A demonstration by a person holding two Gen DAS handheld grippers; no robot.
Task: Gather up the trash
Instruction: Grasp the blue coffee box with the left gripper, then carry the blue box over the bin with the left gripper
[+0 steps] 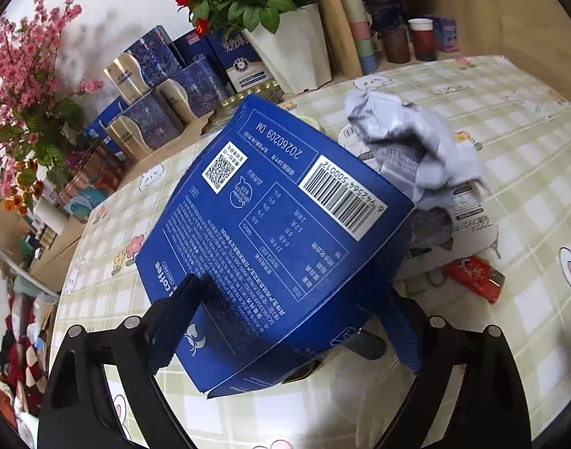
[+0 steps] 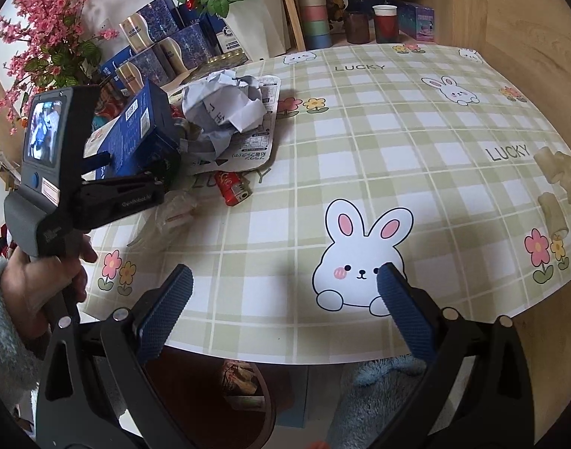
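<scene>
On the left side of the checked tablecloth (image 2: 360, 142), the left gripper (image 1: 285, 321) straddles a blue coffee box (image 1: 270, 224); its pads appear to be pressing the box's sides. The box is tipped, its long axis running away from the gripper toward the crumpled paper (image 1: 409, 146). Grasping looks underway; lifting it clear comes next. Further right, the right gripper (image 2: 285, 310) hangs spread wide, holding nothing.

Box (image 1: 278, 232) hides right finger, small print unreadable
</scene>
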